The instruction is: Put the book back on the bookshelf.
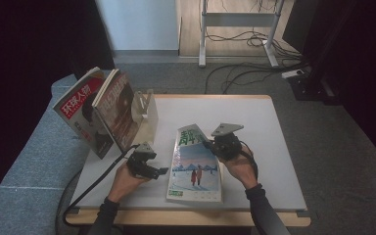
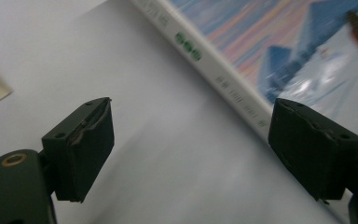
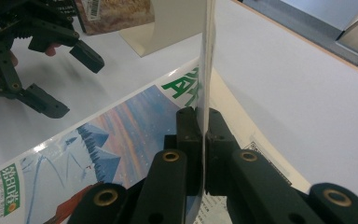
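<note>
White table (image 1: 254,122), magazine (image 1: 196,171) on it; grey carpet (image 1: 342,132), cables (image 1: 245,39) behind.

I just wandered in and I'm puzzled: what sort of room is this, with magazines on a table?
Probably a lab or workshop set up for recording, not a home. A plain white table stands on grey carpet, loose cables trail across the floor, and a bare desk frame stands behind.

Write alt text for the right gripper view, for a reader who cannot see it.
The right gripper pinches the lifted cover of a magazine between its black fingers, with the snowy mountain artwork lying flat below on the white table. At upper left the left gripper hangs open above the table, beside a cream bookend.
</note>
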Action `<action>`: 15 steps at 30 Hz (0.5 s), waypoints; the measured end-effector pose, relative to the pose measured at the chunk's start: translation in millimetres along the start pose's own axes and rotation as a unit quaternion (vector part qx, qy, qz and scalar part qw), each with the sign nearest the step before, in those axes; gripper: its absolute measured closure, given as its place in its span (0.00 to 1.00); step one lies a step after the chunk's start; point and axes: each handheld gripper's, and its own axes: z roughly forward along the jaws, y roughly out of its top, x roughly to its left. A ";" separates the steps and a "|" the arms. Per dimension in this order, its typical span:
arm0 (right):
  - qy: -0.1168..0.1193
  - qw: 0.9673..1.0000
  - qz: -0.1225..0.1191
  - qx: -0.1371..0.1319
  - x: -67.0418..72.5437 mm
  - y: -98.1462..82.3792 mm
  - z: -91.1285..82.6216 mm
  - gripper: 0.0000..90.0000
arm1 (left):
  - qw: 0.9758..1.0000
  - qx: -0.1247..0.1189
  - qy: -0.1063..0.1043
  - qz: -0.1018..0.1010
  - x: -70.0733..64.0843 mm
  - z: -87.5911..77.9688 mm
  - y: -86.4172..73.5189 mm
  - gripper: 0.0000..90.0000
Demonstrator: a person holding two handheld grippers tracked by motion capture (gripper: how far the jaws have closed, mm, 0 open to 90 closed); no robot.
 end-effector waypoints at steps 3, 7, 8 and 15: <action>-0.001 1.000 -0.005 -0.004 2.0 1.7 -3.9 0.95 | 1.000 0.006 -0.014 0.012 -2.1 -1.1 10.8 0.16; -0.002 1.000 -0.012 -0.007 4.5 3.8 -8.5 0.95 | 0.999 0.005 -0.037 0.017 -3.0 0.3 22.2 0.16; -0.003 1.000 -0.013 -0.008 5.1 4.2 -9.5 0.95 | 0.999 0.008 -0.033 0.019 -3.5 1.2 24.7 0.16; -0.002 1.000 -0.020 -0.015 8.6 6.0 -16.3 0.95 | 0.998 0.028 -0.049 0.033 -4.4 8.4 35.8 0.19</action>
